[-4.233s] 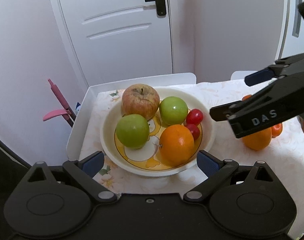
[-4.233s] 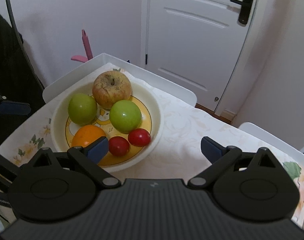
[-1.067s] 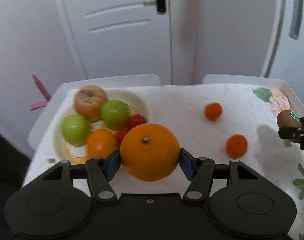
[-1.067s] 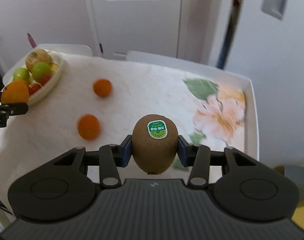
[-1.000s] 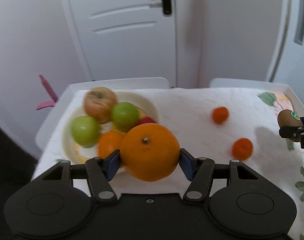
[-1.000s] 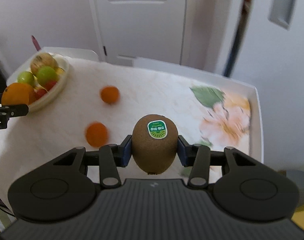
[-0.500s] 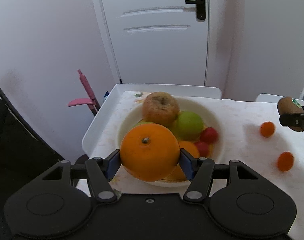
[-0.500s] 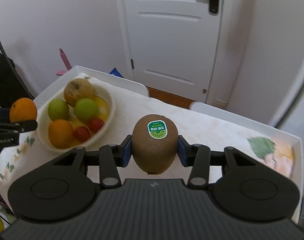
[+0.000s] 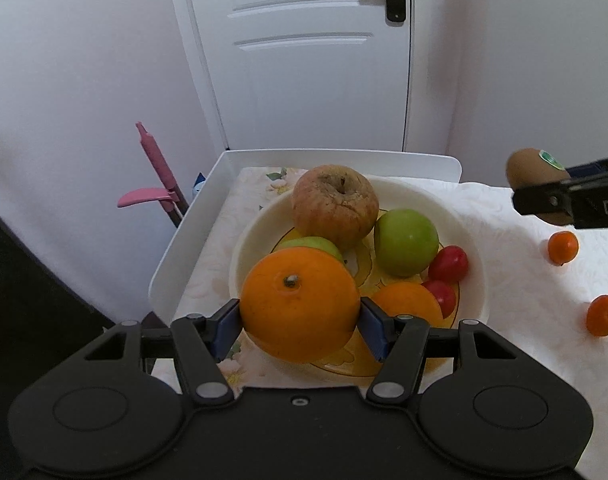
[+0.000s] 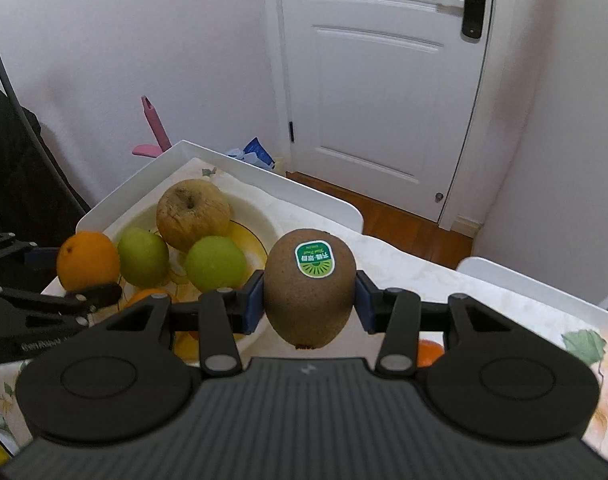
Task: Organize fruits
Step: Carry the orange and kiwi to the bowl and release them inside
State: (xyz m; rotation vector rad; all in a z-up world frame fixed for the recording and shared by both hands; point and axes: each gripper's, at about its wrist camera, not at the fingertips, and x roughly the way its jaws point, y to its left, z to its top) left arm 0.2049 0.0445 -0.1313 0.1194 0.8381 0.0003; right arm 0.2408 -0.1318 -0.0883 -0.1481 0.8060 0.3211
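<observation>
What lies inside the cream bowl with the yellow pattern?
Inside the cream bowl: a wrinkled brownish apple, two green apples, two red cherry tomatoes and an orange. The large held orange covers part of the bowl, so more may hide there.

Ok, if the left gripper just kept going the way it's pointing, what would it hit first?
Probably the bowl: the left gripper, shut on the large orange, points down over its near rim, though depth is unclear.

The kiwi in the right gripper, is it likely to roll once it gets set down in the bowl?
Probably. The kiwi is egg-shaped and smooth-sided, so it could roll sideways. The bowl already holds round fruit, leaving sloped gaps, so it would likely settle against a green apple.
</observation>
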